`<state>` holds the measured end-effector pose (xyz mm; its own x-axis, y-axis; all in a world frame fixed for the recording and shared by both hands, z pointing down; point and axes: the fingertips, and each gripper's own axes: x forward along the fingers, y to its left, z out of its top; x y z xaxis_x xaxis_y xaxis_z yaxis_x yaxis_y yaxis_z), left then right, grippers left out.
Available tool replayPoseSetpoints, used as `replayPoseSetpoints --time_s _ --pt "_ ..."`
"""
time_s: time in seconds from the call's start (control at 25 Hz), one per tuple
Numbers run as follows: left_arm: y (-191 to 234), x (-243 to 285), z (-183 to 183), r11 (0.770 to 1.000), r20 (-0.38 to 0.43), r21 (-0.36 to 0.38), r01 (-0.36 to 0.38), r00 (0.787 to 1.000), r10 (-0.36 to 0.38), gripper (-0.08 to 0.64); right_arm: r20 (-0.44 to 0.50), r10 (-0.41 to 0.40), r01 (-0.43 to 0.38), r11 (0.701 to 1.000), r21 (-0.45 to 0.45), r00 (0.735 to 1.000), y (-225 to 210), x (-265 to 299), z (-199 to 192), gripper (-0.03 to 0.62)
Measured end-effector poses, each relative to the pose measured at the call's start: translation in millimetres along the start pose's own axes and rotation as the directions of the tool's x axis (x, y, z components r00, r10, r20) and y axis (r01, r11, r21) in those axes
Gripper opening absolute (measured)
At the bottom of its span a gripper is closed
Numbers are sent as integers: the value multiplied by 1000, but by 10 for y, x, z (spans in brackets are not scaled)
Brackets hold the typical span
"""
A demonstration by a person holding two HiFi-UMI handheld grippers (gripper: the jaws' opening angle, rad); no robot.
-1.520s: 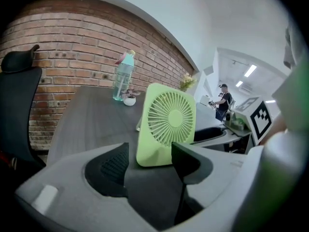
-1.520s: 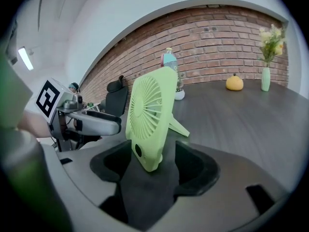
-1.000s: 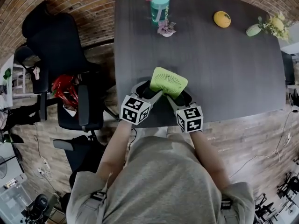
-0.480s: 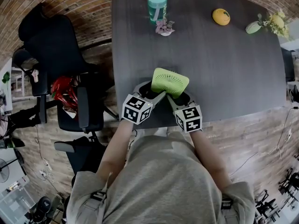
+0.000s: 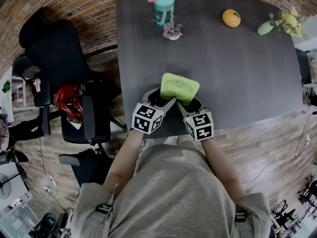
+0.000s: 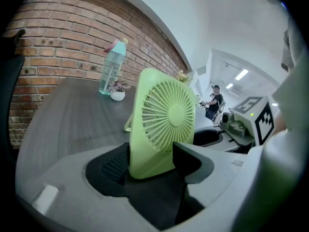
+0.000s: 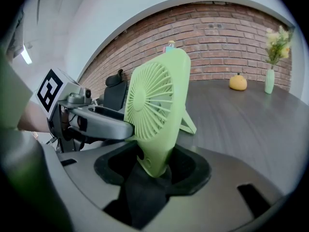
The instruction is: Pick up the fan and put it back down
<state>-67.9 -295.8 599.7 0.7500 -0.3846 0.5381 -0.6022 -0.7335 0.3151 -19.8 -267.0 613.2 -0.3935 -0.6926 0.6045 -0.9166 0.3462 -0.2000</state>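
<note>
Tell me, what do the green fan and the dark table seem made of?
The fan looks like moulded plastic, matte pale green: thin one-piece grille ribs. The table seems wood or laminate, dark grey, streaky grain, faint sheen.

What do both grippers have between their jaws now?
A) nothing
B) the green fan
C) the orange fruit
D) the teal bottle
B: the green fan stands between the jaws of the left gripper and of the right gripper, whose jaws have just been closing on it.
</note>
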Motion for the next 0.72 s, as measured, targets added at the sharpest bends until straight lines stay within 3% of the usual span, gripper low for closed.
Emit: replayPoseSetpoints --time_s 0.72 --pt "-29 -208 273 999 79 14 -47 996 46 275 56 15 -12 998 -57 998 104 -165 306 192"
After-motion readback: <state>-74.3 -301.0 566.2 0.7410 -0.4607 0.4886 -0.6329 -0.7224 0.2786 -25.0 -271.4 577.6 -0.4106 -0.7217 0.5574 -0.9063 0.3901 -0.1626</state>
